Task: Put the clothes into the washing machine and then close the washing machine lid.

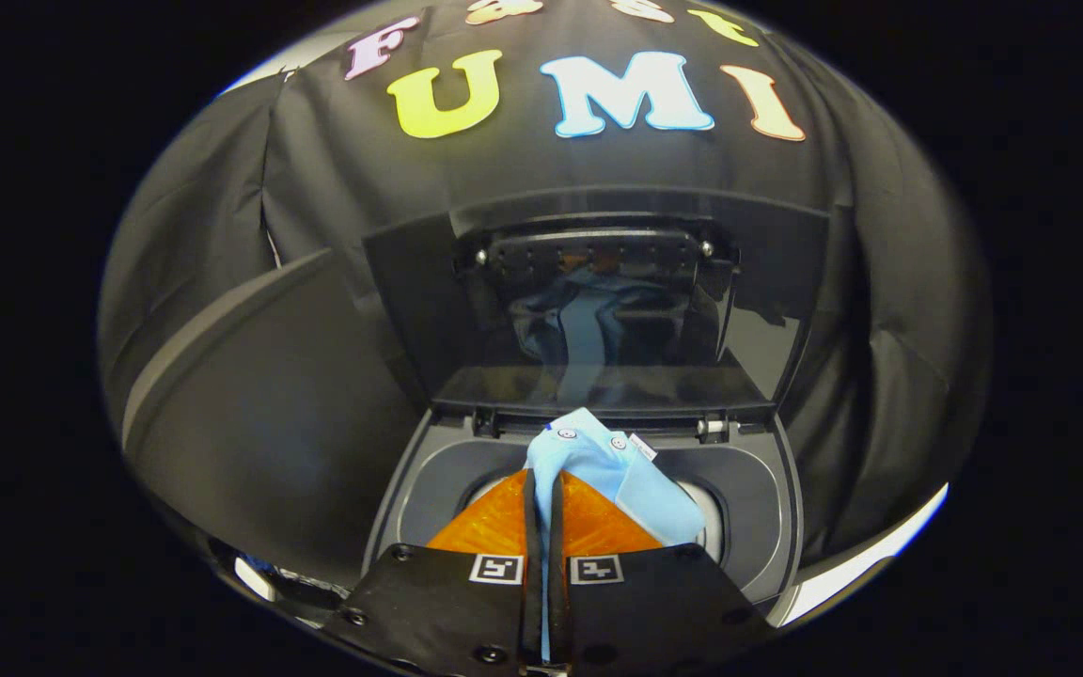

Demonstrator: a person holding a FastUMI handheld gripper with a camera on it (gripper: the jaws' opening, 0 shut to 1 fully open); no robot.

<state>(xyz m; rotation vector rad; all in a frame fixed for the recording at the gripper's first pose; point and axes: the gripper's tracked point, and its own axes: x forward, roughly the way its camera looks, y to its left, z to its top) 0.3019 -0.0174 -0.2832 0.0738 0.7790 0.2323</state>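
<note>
A light blue garment [603, 465] with small buttons hangs from my gripper [542, 489], whose fingers [530, 527] are shut on a thin fold of it. I hold it right over the round opening [706, 517] of the top-loading washing machine [758, 489]. The cloth bunches ahead of the fingertips and drapes to their right, above the drum. The machine's dark lid [598, 310] stands upright behind the opening, its glossy pane mirroring the blue cloth.
A dark curved panel [259, 414] rises to the left of the machine. Black cloth walls close in behind and on both sides. A pale strip of floor or ledge [880, 555] shows to the right of the machine.
</note>
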